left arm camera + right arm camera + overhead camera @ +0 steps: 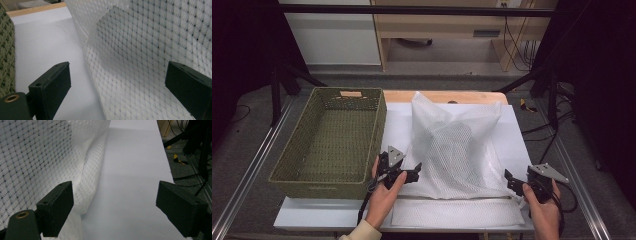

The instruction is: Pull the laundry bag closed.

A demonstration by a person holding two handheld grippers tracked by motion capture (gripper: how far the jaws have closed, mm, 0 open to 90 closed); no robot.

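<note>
A white mesh bag (457, 145) with something dark inside lies crumpled on the white table top (397, 125). My left gripper (416, 171) is at the bag's near left edge. In the left gripper view its jaws (117, 87) stand wide open, and the mesh bag (140, 50) edge runs between them with neither pad on it. My right gripper (510, 181) is at the bag's near right corner. It is open too. In the right gripper view (115, 207) the mesh bag (37, 157) lies by the left jaw and bare table (132, 170) lies between the jaws.
A green woven basket (319, 184) stands left of the bag, and its wall (6, 55) is close to my left gripper. A flat strip of white mesh (457, 212) lies along the table's near edge. Black stand legs and cables (552, 125) are off the right side.
</note>
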